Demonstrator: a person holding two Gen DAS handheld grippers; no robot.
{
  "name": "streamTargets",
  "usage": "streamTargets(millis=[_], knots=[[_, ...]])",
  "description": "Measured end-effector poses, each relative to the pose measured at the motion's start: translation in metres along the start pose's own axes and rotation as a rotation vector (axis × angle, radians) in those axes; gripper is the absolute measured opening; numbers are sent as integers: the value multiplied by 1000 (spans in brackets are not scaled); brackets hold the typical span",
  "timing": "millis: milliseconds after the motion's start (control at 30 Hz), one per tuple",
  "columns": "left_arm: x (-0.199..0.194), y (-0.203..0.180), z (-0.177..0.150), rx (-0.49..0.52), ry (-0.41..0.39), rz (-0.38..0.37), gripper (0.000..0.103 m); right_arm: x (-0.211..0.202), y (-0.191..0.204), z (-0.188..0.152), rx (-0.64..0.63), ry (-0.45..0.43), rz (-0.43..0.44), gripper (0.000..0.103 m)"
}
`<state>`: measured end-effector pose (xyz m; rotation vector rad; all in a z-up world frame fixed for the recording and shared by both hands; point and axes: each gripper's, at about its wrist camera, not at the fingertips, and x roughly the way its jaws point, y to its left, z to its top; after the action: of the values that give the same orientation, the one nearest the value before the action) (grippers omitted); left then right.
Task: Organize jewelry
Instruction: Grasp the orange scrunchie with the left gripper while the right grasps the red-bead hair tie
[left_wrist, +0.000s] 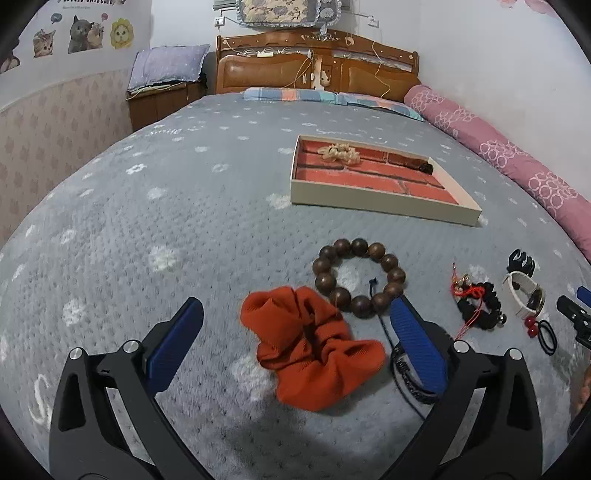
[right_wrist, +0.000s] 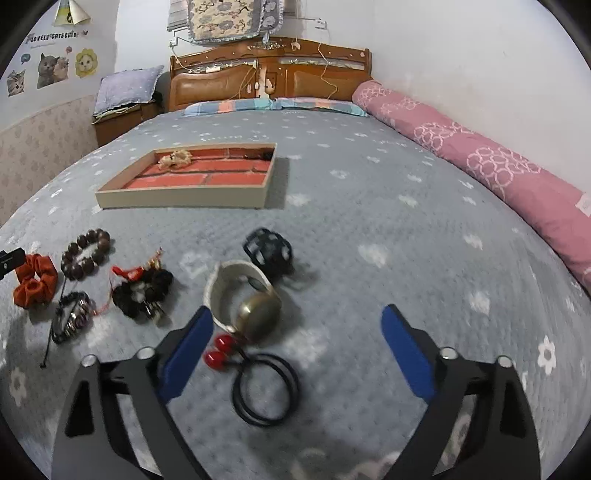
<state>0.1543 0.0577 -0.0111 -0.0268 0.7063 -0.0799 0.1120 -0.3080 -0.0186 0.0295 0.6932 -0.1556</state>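
Both tongs hang spread and empty, the left tongs (left_wrist: 295, 332) around the orange scrunchie (left_wrist: 314, 350), the right tongs (right_wrist: 297, 326) by the watch (right_wrist: 243, 299); crowded neighbours could snag before reaching the far tray (left_wrist: 384, 210) on the bed (left_wrist: 147, 221).

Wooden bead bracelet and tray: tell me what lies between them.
Nothing: between the wooden bead bracelet and the tray is bare grey bedspread, in the left wrist view.

You have one tray (right_wrist: 181, 201) far left. On the bedspread: one orange scrunchie (left_wrist: 314, 347), one wooden bead bracelet (left_wrist: 358, 280), two dark bracelets (right_wrist: 142, 291), one watch (right_wrist: 243, 299), one claw clip (right_wrist: 267, 251), one black hair tie (right_wrist: 264, 387).
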Motion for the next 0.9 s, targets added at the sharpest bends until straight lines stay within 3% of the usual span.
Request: streamTargets(millis=[233,533,833,900], knots=[[11,0,-13,4,30,-15,93,14,-21,-19,35,75,1,72],[26,2,-19,-5,75,-39,87,24,-8,-24,-30,117,9,70],[39,0,-19,-14,119,-78,75,33,-3,-27,-49,153,13,60],[43,0,-20,-16,138,-92,63,33,-2,-27,-55,154,16,56]])
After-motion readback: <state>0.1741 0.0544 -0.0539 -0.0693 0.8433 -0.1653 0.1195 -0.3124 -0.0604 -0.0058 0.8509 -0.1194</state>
